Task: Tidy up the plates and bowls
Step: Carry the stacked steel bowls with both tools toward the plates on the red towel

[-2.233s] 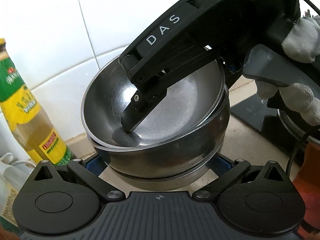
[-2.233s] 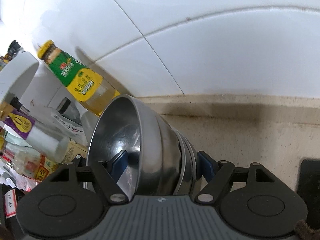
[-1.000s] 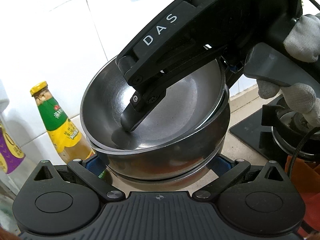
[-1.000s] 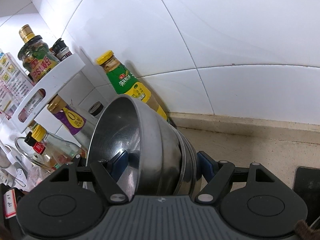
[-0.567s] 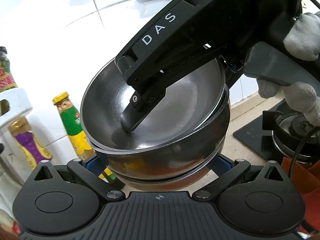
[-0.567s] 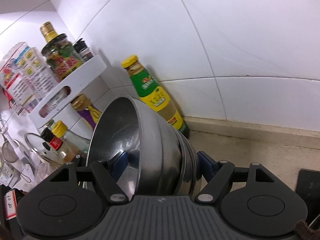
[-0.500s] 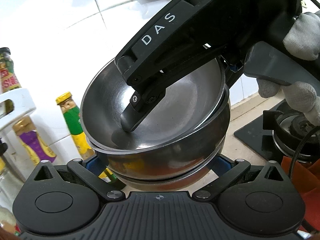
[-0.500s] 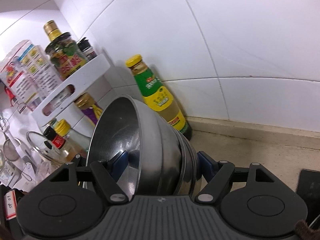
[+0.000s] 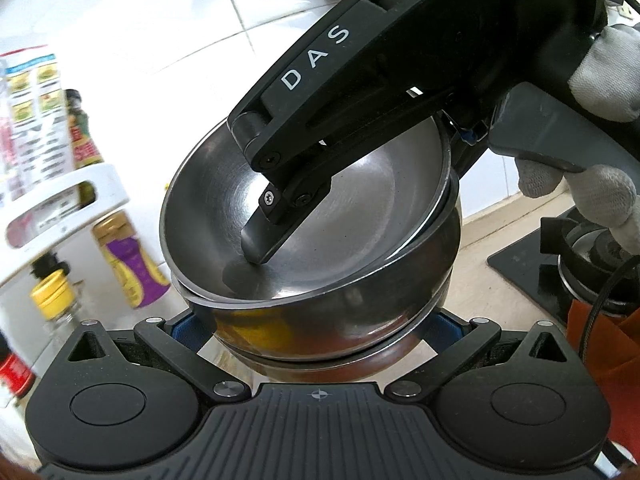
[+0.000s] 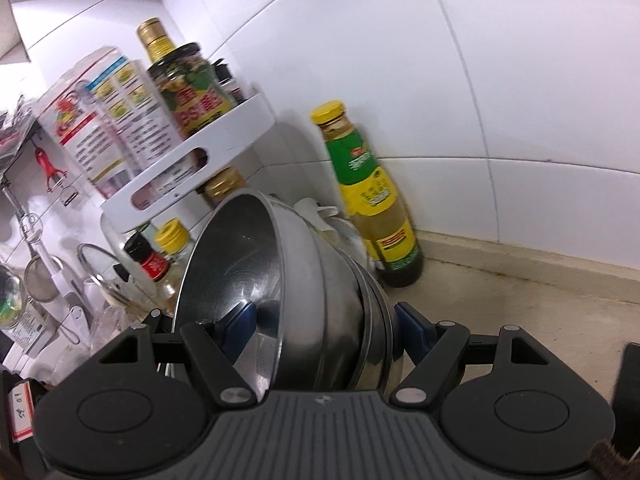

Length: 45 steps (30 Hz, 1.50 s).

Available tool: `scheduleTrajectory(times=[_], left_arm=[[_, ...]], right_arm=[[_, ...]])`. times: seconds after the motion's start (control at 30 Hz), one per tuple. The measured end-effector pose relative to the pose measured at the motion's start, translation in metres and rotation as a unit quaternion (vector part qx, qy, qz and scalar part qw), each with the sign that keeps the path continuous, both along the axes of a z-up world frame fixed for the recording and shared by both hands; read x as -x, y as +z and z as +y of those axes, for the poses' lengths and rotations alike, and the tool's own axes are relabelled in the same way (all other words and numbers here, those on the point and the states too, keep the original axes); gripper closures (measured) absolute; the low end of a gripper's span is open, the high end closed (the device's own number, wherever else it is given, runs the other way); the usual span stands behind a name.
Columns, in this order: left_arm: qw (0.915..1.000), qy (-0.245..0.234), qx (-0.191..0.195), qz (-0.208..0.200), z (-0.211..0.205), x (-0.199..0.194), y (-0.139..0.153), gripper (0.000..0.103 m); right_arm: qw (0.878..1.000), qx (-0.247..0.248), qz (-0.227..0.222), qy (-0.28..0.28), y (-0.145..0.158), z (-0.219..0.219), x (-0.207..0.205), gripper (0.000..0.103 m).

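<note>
Both hand-held grippers carry one nested stack of stainless-steel bowls [image 9: 320,280], held up in the air above the table [image 10: 520,300] and near the tiled wall [image 10: 400,60]. The right hand-held gripper [image 10: 324,320] pinches the stack across its wall: one blue-padded finger sits inside the top bowl [image 9: 340,200], the other lies against the outside of the lowest bowl, so its jaws are closed on the whole stack. In the left wrist view its black finger [image 9: 272,232] slants down into the top bowl from the upper right, with the gloved hand [image 9: 600,184] on the handle behind. The left hand-held gripper [image 9: 316,324] brackets the bottom of the stack from the side nearest its camera; blue pads show at either flank of the lowest bowl, close against the steel, but whether they truly clamp it I cannot tell.

The stack lies tilted, its open mouth turned toward the left and toward the condiment corner, where a white shelf [image 10: 224,148], a green-and-yellow bottle [image 10: 368,192] and smaller bottles crowd together. A stove burner [image 9: 592,248] lies to the right. The stack's axis runs crosswise between the right gripper's fingers, so setting it down would call for levelling it first, with the right gripper the one bearing it
</note>
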<state>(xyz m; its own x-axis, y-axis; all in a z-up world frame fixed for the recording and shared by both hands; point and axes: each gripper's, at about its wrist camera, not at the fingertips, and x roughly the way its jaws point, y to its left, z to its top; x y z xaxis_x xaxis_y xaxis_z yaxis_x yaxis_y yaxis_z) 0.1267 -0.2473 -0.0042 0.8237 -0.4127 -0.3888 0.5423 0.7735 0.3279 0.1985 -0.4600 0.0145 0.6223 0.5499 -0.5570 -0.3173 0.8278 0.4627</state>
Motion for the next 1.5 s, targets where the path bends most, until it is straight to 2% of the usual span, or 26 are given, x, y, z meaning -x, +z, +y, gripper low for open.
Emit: scheduleTrajectory(times=[0.2, 0.4, 0.63, 0.9, 1.27, 1.5], left_arm=[[0.9996, 0.025, -0.003, 0.010, -0.002, 0.022, -0.011, 0.000], [0.9996, 0.018, -0.006, 0.021, -0.008, 0.047, -0.021, 0.000], [0.9994, -0.022, -0.010, 0.025, -0.017, 0.075, -0.034, 0.000], [0.9961, -0.072, -0.022, 0.047, -0.029, 0.105, -0.069, 0.000], [0.9931, -0.096, -0.028, 0.061, -0.039, 0.131, -0.113, 0.000], [0.9909, -0.109, -0.046, 0.064, -0.043, 0.142, -0.136, 0.000]], right_arm=[[1.000, -0.001, 0.007, 0.028, -0.007, 0.019, 0.012, 0.032], [0.999, -0.003, 0.021, 0.027, -0.016, 0.029, 0.032, 0.032], [1.000, 0.000, 0.030, -0.005, -0.018, 0.035, 0.072, 0.032], [0.997, -0.006, 0.063, -0.054, -0.043, 0.037, 0.123, 0.032], [0.992, -0.005, 0.078, -0.095, -0.071, 0.046, 0.170, 0.032], [0.988, -0.014, 0.087, -0.125, -0.097, 0.034, 0.190, 0.033]])
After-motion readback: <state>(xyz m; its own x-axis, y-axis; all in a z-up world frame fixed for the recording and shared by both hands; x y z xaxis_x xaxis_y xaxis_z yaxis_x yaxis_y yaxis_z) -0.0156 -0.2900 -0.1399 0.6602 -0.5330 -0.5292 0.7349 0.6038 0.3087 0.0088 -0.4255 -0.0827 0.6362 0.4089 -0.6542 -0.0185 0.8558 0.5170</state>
